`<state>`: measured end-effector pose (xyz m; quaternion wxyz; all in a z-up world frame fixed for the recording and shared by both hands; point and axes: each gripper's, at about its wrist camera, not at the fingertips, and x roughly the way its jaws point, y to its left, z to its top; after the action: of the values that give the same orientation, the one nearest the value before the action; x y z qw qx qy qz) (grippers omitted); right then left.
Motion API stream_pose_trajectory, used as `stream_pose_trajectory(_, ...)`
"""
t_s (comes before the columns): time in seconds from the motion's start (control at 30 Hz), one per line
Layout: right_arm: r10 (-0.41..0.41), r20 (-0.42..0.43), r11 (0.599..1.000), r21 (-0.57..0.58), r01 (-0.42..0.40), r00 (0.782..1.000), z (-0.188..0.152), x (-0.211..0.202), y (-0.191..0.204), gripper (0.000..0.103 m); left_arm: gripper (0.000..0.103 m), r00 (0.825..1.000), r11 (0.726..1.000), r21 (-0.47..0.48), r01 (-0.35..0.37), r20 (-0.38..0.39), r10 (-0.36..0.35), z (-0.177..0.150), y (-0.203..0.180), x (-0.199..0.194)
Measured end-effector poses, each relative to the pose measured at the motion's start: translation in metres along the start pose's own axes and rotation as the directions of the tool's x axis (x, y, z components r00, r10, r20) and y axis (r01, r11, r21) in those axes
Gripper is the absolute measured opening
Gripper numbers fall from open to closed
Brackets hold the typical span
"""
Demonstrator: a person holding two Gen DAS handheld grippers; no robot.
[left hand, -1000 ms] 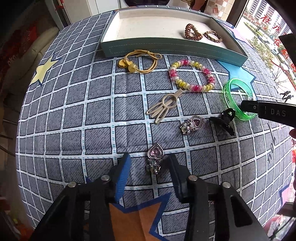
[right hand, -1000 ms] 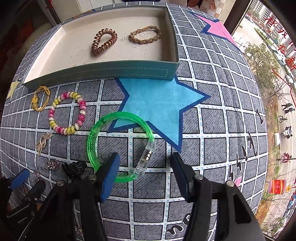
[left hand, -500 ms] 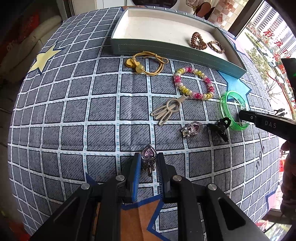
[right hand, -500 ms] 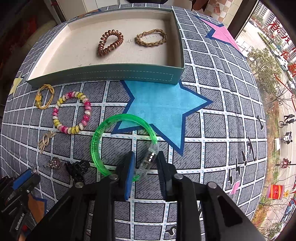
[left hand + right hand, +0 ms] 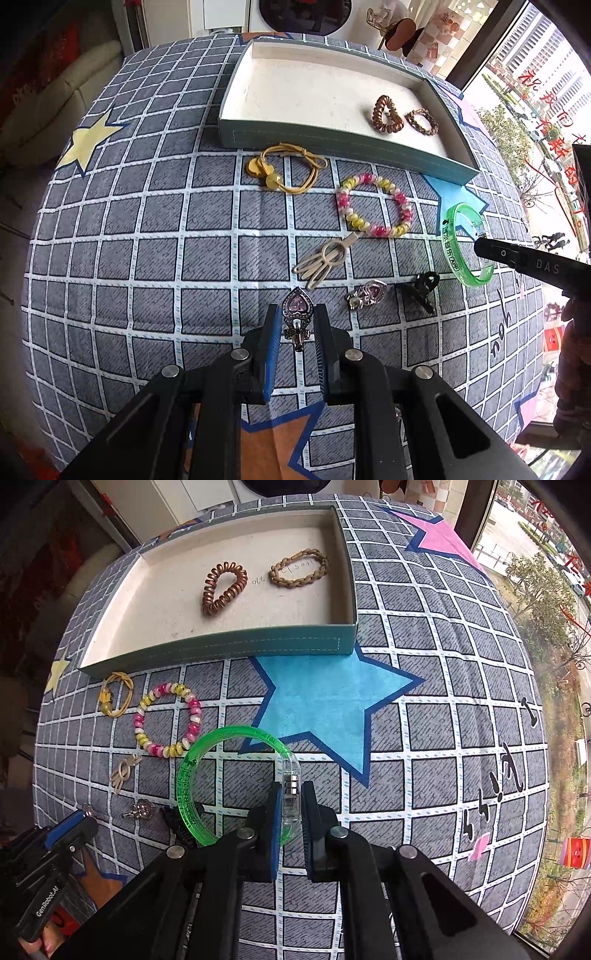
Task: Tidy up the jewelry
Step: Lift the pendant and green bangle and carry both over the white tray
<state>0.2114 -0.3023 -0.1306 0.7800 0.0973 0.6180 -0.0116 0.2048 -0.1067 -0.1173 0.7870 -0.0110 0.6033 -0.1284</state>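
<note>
Seen from the left wrist, the left tool (image 5: 295, 325) is closed almost fully on a heart-stone brooch (image 5: 297, 308), which is pinched between the blue-padded fingers just above the surface (image 5: 110, 229). Two pieces, a copper spiral tie (image 5: 386, 114) and a braided bracelet (image 5: 423, 122), are already laid in the teal tray (image 5: 332, 142). Still outside it are a yellow hair tie (image 5: 288, 168), a pink-and-yellow bead bracelet (image 5: 375, 210), a beige hair clip (image 5: 325, 260), a second heart brooch (image 5: 367, 293) and a black claw clip (image 5: 421, 288). The task is judged to be at an early stage, with most pieces left to move.

Seen from the right wrist, the right tool (image 5: 291, 805) is nearly closed on the clear clasp of the green bangle (image 5: 192, 775), which is tilted near the blue star. The tray is seen well apart from it, beyond the star.

The surface is covered by a grey grid-patterned cloth printed with yellow, blue, pink and orange stars. A large window (image 5: 546, 590) with trees and a street outside is shown on the right, and a pale sofa (image 5: 55, 107) on the left.
</note>
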Motion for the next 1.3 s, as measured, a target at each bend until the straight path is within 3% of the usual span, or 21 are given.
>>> stream_pose_trajectory(0.23, 0.042, 0.041, 0.999, -0.009, -0.041, 0.998, 0.024, -0.023, -0.002, 0.011, 0.03, 0.999, 1.0, 0.009, 0.009, 0.051, -0.01, 0.037, 0.009, -0.012)
stream_pose_trajectory(0.4, 0.068, 0.058, 0.998, -0.014, -0.067, 0.996, 0.045, -0.032, 0.0, 0.011, 0.03, 0.996, 1.0, 0.017, 0.009, 0.089, -0.01, 0.034, 0.022, -0.015)
stream_pose_trajectory(0.8, 0.06, 0.11, 0.997, -0.059, -0.054, 0.992, 0.109, -0.014, 0.012, 0.011, 0.03, 0.982, 1.0, 0.005, -0.005, 0.187, 0.004, 0.104, 0.025, -0.013)
stream_pose_trajectory(1.3, 0.052, 0.119, 0.998, -0.027, -0.05, 0.992, 0.186, 0.023, 0.005, 0.011, 0.03, 0.98, 0.994, 0.057, -0.096, 0.179, 0.084, 0.167, 0.004, 0.042)
